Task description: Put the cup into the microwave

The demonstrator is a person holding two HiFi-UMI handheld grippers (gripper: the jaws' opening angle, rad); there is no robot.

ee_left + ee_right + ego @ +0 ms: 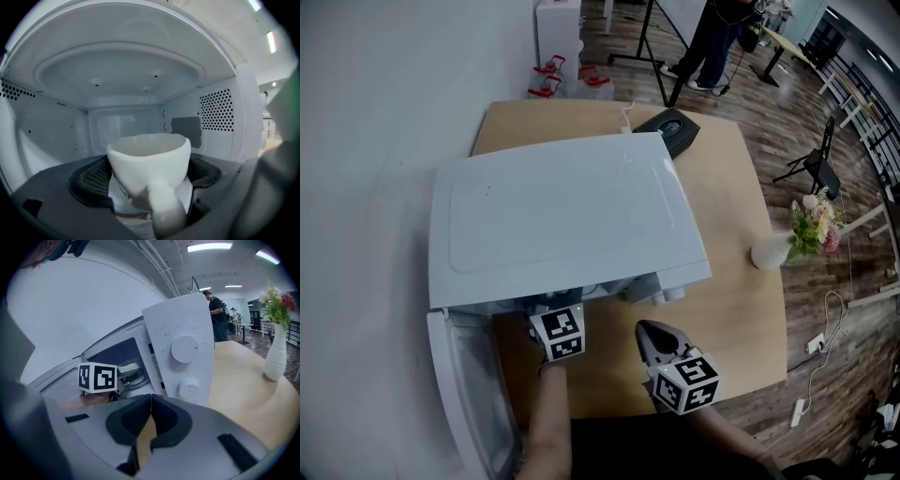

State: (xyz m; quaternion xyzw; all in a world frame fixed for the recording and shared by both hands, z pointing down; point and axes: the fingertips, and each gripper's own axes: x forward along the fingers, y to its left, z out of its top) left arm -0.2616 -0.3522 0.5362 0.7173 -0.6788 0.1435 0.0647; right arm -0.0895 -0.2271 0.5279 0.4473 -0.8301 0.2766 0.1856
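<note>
Inside the open microwave [562, 216], the left gripper [149, 185] is clamped on the white cup [150, 157]. Cup is upright, with its handle toward the camera. Right gripper [150, 420] has its jaws together and empty, above the surface [741, 309] just beside the control panel [185, 357].

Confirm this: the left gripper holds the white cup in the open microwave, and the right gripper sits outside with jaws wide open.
Not quite: the right gripper sits outside with jaws shut and empty, as the right gripper view shows. The rest holds.
</note>
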